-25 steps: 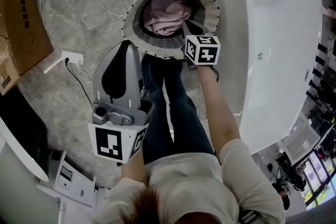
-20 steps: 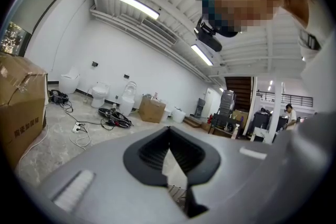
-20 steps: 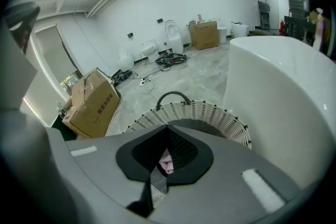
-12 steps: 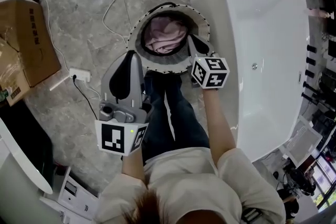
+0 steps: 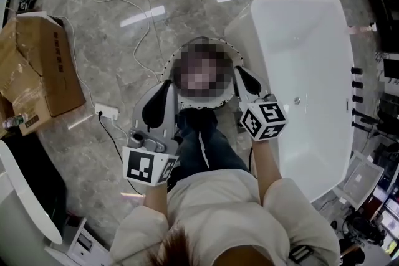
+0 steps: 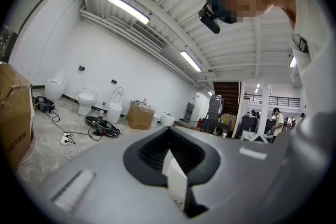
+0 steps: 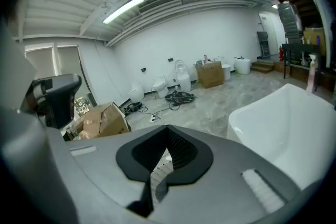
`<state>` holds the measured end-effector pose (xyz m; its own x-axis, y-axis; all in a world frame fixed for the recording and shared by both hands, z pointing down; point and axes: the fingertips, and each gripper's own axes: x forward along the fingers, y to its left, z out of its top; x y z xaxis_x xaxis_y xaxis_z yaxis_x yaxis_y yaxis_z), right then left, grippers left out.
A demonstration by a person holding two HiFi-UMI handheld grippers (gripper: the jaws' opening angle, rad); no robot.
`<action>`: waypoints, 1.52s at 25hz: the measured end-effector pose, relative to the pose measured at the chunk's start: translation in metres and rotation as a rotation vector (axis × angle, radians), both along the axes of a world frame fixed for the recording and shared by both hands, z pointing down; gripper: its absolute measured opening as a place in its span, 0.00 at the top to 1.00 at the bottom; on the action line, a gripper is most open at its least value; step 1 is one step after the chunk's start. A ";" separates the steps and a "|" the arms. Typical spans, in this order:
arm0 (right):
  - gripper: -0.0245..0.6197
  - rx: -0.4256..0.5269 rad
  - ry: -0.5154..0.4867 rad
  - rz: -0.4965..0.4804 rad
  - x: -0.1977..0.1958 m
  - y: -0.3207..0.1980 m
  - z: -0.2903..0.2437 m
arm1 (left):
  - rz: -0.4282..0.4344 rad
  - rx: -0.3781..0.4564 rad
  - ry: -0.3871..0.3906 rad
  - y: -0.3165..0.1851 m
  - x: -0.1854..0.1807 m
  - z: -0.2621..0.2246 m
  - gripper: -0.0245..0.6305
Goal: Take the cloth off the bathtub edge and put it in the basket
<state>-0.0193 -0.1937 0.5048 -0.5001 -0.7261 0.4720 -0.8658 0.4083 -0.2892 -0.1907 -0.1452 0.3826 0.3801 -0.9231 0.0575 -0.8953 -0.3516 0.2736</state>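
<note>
Looking straight down, both tongs are found pressed together with nothing pinched: the left gripper and right gripper are held on either side of the round woven basket with the pale dotted rim. No cloth is seen on the edge of the white oval bathtub. The basket's inside can't be made out, so the cloth is only assumed to be in there. Risk-wise, the basket could get clipped and tipped by a careless swing, or fabric left over the rim could slide out.

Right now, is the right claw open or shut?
Shut. In the right gripper view the right claw has its jaws pressed together, with no gap and nothing held between them.
</note>
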 end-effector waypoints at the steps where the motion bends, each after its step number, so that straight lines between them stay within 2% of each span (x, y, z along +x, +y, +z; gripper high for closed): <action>1: 0.97 0.017 0.004 -0.005 0.000 0.004 -0.014 | 0.002 0.006 0.005 0.001 0.000 -0.008 0.94; 10: 0.97 0.166 -0.036 -0.032 0.000 0.026 -0.127 | 0.020 0.092 0.000 0.015 -0.005 -0.078 0.94; 19: 0.97 0.238 -0.077 -0.032 0.007 0.053 -0.195 | 0.007 0.154 -0.006 0.037 -0.013 -0.121 0.94; 27: 0.97 0.257 -0.072 -0.027 0.011 0.079 -0.216 | -0.017 0.201 -0.027 0.058 -0.024 -0.142 0.94; 38: 0.97 0.271 -0.061 -0.012 0.009 0.097 -0.224 | -0.044 0.214 -0.042 0.069 -0.037 -0.151 0.94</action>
